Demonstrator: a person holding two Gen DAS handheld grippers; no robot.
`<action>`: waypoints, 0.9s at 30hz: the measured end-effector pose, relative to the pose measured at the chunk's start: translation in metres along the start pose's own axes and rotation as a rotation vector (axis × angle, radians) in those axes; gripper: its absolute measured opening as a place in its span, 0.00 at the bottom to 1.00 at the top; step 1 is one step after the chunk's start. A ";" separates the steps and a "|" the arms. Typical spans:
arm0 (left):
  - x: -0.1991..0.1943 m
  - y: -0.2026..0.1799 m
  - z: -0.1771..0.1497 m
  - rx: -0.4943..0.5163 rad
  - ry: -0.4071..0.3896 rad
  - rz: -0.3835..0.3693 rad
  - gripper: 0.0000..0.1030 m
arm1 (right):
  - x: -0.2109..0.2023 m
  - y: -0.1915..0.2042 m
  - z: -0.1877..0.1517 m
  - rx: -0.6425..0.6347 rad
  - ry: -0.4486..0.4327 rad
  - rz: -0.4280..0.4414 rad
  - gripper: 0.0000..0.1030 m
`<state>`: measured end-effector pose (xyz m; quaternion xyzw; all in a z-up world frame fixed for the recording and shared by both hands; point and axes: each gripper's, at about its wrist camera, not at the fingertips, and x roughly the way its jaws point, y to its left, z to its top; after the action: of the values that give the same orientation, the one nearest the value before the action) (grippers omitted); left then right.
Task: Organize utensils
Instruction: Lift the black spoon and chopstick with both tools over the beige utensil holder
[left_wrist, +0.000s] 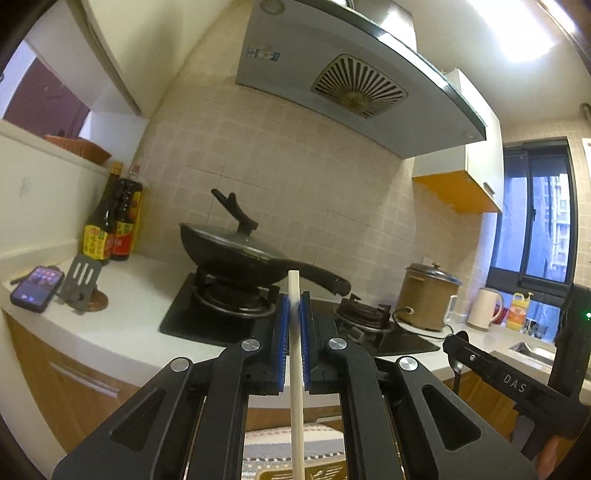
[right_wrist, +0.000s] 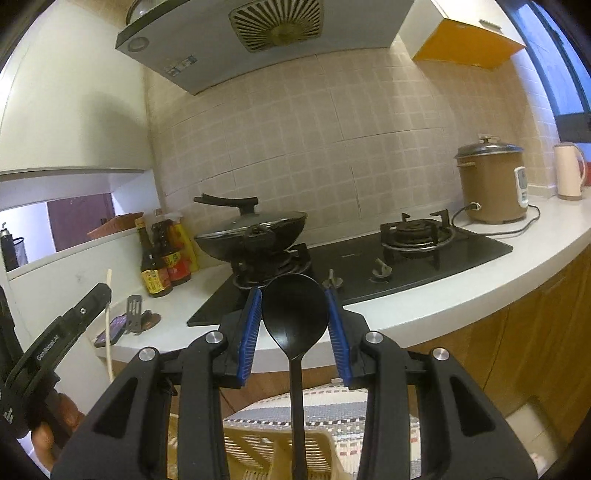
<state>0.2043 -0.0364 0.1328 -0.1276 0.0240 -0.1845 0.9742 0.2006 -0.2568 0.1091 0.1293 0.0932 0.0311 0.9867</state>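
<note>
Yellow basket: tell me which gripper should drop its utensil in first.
Right, probably: the right gripper holds the black spoon with its handle directly over the yellow basket.

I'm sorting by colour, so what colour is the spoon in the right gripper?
Black all over, bowl and handle; the spoon shows best in the right wrist view.

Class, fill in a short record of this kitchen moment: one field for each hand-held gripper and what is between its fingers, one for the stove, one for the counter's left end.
left hand-held gripper: shut on a pale chopstick
right hand-held gripper: black spoon between its pads; grip unclear
stove: lidded black wok on the left burner
counter's left end: sauce bottles, phone
</note>
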 end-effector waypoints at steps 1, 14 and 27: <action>0.001 0.001 -0.004 0.001 -0.005 0.006 0.04 | 0.000 -0.001 -0.004 -0.003 -0.005 -0.004 0.31; -0.006 0.012 0.014 -0.080 -0.036 -0.112 0.03 | -0.006 0.014 -0.027 -0.111 -0.047 -0.033 0.31; 0.002 0.001 0.006 0.053 -0.101 -0.158 0.04 | -0.001 0.010 -0.032 -0.126 -0.030 -0.043 0.31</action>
<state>0.2075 -0.0347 0.1384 -0.1125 -0.0402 -0.2549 0.9596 0.1926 -0.2391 0.0811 0.0654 0.0792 0.0136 0.9946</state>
